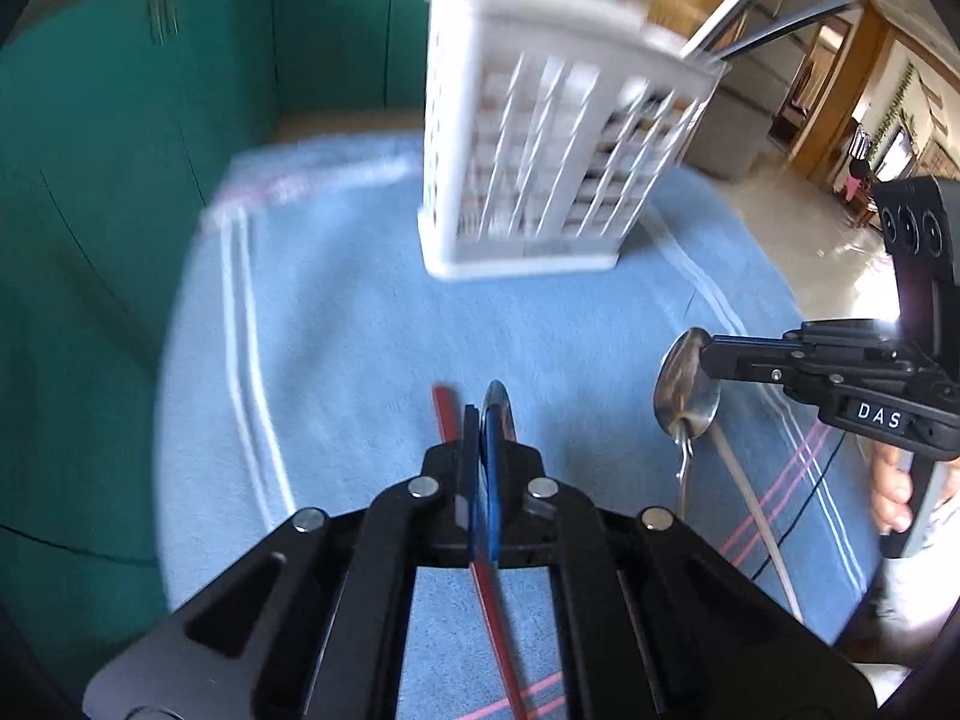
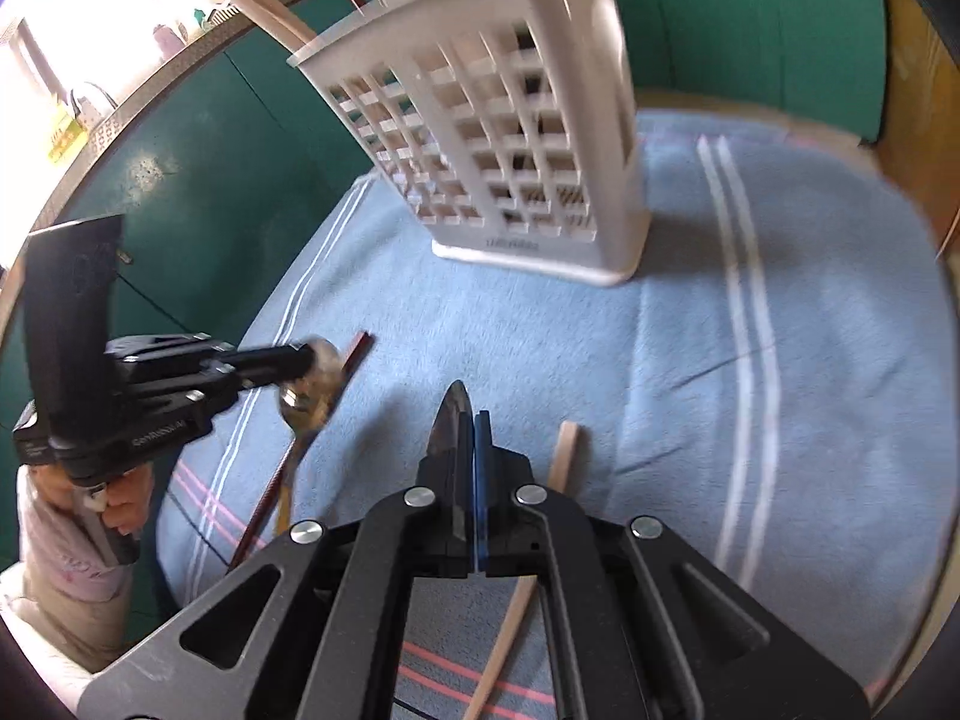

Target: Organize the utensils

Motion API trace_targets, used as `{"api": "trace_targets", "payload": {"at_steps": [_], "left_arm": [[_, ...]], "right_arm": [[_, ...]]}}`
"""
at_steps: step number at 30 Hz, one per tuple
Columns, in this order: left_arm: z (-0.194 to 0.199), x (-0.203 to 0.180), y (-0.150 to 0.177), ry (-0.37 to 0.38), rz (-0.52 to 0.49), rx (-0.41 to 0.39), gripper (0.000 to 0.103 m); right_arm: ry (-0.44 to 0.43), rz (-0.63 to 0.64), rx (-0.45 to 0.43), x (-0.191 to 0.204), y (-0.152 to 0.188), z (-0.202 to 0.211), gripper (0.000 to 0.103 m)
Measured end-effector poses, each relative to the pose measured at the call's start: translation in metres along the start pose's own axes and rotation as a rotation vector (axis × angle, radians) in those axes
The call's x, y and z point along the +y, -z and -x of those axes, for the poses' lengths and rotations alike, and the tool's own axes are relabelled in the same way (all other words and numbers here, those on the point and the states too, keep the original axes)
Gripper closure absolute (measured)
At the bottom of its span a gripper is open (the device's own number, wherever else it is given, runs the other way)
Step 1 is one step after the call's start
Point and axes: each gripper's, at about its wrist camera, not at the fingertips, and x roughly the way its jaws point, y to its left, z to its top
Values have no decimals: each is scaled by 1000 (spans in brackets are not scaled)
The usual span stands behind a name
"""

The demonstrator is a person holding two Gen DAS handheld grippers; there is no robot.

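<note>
1. On the blue towel (image 1: 372, 324) stands the white caddy (image 1: 540, 138), upright near the far edge, with a few long handles poking out of its top.
2. The left gripper (image 1: 485, 420) is pinched tight on a spoon (image 1: 498, 405), bowl pointing forward past the fingertips; the right wrist view shows that same spoon (image 2: 312, 384) held just above the towel.
3. A red chopstick (image 1: 447, 414) lies on the towel right under the left gripper.
4. The right gripper (image 2: 471, 438) is clamped on its own spoon (image 2: 453, 420), seen edge-on between the blue pads; from the left wrist view that spoon's bowl (image 1: 687, 384) hangs at the fingertips, handle trailing down.
5. A pale chopstick (image 2: 564, 456) rests on the towel just beside the right gripper.
6. Both grippers sit well short of the caddy, side by side.
7. Green cabinets (image 1: 120, 120) run behind the towel.
</note>
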Motion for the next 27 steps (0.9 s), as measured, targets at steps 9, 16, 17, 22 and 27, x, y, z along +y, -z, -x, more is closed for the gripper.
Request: {"api": "trace_targets", "payload": {"at_steps": [9,16,17,22,27], "left_arm": [[108,-31,-32,-208,-8,-443,101],[173,-47,-103,-398,10,-747,101],[173,-49,-115,-431,8,-775,101],[153,-51,-154,-543,1,-804,101],[103,-54,-170,-591,-47,-724,101]], "right_arm": [[243,147,-265,43,-15,94,102],[411,197,-519,69,-73,165,102],[432,195,-549,68,-82,173,102],[563,186,-658,68,-119,176,102],[652,186,-628,52,-142,132,102]]}}
